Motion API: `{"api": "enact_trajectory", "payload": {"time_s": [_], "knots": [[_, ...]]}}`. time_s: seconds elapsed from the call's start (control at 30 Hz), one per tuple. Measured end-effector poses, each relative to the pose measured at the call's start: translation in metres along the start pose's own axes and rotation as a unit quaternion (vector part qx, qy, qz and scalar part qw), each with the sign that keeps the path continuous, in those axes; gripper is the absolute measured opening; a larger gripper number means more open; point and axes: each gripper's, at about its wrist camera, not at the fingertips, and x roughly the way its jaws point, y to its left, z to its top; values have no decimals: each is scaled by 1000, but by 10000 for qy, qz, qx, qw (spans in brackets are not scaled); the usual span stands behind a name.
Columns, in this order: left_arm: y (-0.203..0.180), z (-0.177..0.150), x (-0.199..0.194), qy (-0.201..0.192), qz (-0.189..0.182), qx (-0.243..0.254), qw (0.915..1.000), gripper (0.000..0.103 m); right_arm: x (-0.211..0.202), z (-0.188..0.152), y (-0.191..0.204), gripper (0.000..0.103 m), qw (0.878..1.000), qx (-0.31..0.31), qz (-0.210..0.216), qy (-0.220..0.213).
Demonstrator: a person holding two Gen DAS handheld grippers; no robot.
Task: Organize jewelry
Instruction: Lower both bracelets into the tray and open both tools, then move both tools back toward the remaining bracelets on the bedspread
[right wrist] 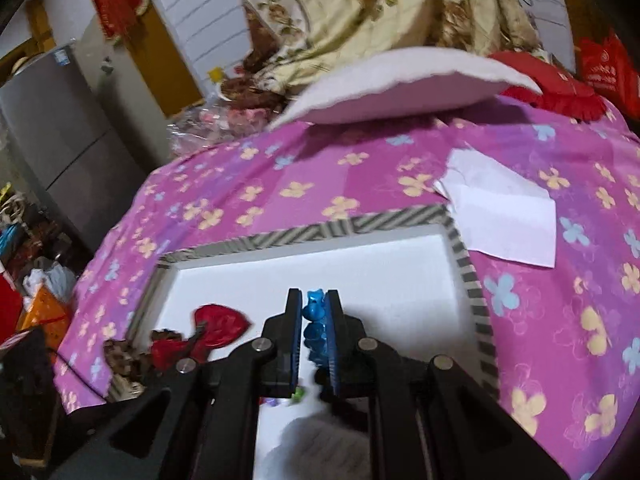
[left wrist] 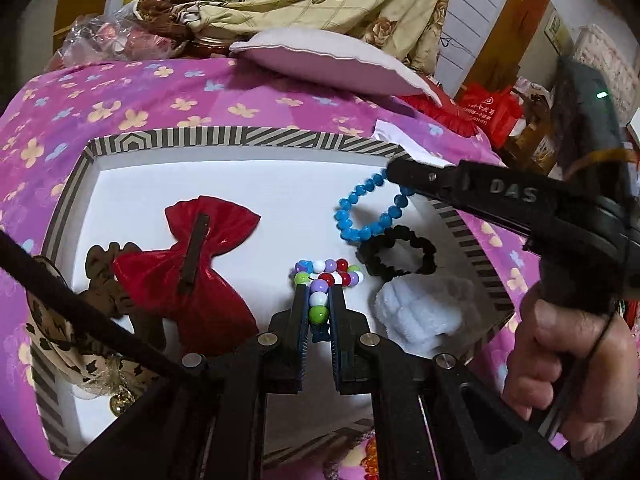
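Note:
A shallow white box with a striped rim (left wrist: 240,136) (right wrist: 320,232) lies on a pink flowered bedspread. My left gripper (left wrist: 319,288) is shut on a multicoloured bead bracelet (left wrist: 332,274), whose free end rests on the box floor. My right gripper (left wrist: 394,176) (right wrist: 313,294) is shut on a blue bead bracelet (left wrist: 360,216) (right wrist: 314,314), which hangs over the box's right side. In the box lie a red bow clip (left wrist: 200,256) (right wrist: 218,322), a black scrunchie (left wrist: 396,256), a white fluffy piece (left wrist: 420,316) and a leopard-print bow (left wrist: 60,340).
A pale pillow (left wrist: 332,60) (right wrist: 400,80) and a floral quilt lie behind the box. A white paper sheet (right wrist: 500,216) sits on the bedspread (right wrist: 320,168) off the box's far right corner. A hand (left wrist: 568,364) grips the right gripper's handle. Clutter stands beyond the bed's edges.

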Motion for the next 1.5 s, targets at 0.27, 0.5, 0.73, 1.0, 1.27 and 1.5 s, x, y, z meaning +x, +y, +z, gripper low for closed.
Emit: {"api": "enact_trajectory", "payload": {"time_s": [0.27,0.5,0.73,1.0,1.27,1.5], "knots": [[6,-1,3,48,92,-63,9999,4,3,-5,-33,11,9984,273,-482,106],[5,-3,5,136,49,-14,9999,5,6,-4,-43,22,9976,406,-544,109],[9,1,1,75,97,-122,9998,11,-7,-1,-36,42,9984,342,-409,-184],[13,3,-13,-14,-32,-151,9999,12,-41,-21,-32,42,9984,316,-358,-297],[9,-11,-45,-198,-188,85,9996,21,-107,-80,-18,42,9982,41,-308,-506],[6,-53,-81,-146,-403,217,9988,25,-164,-142,-23,63,9960,-142,-796,-381]]}}
